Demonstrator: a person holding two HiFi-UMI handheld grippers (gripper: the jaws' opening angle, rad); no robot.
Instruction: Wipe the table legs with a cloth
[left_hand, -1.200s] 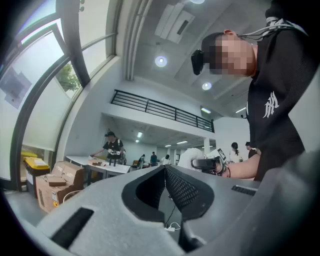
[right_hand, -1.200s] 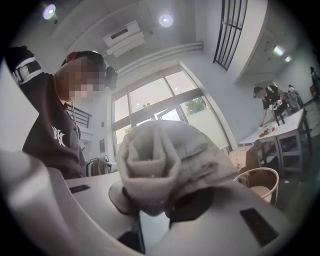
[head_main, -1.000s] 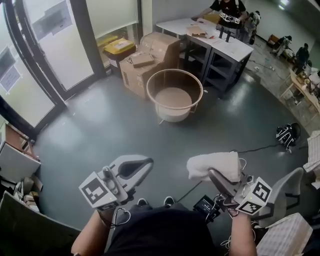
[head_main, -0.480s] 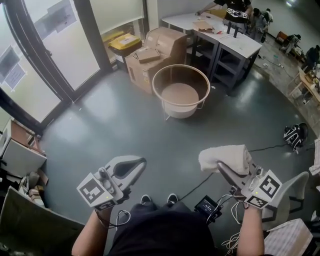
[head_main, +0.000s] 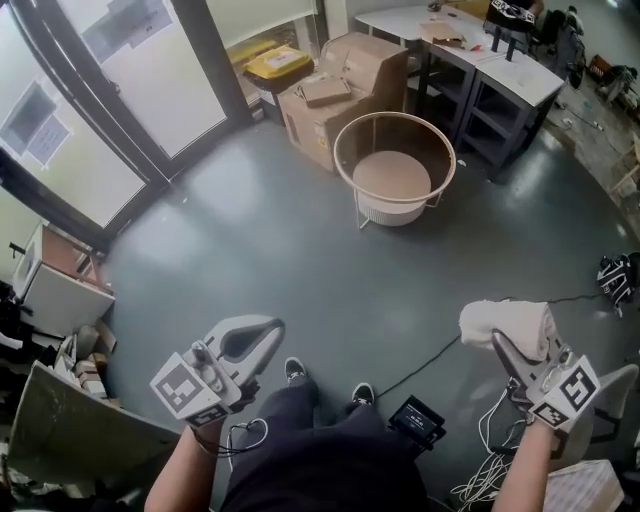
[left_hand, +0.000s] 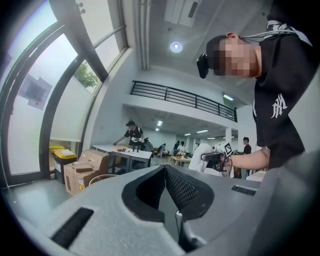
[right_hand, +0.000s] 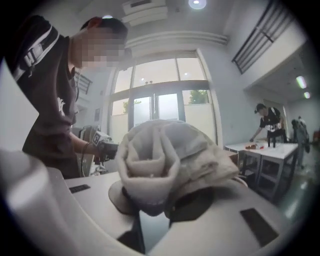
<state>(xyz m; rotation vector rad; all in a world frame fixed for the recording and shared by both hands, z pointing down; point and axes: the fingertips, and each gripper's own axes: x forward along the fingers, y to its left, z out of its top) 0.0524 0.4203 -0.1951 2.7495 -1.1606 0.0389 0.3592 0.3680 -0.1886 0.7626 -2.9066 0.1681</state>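
Note:
A rolled white cloth (head_main: 505, 322) is clamped in my right gripper (head_main: 498, 340), held in the air at the lower right of the head view. In the right gripper view the cloth (right_hand: 165, 155) bulges over the jaw tips and hides them; the right gripper (right_hand: 159, 204) is shut on it. My left gripper (head_main: 274, 323) hangs at the lower left with its jaws together and nothing between them; the left gripper (left_hand: 165, 168) has its tips touching. White tables with dark legs (head_main: 478, 108) stand far off at the top right, away from both grippers.
A round wooden-rimmed basket (head_main: 440, 150) stands on the grey floor ahead. Cardboard boxes (head_main: 345, 85) and a yellow bin (head_main: 275, 62) sit behind it by the glass doors (head_main: 110, 90). Cables and a black device (head_main: 415, 420) lie near the person's feet. People work at far tables (left_hand: 131, 135).
My right gripper with the cloth has swung out to the right. The view has shifted, so the basket and tables sit further right and higher. The left gripper has hardly moved.

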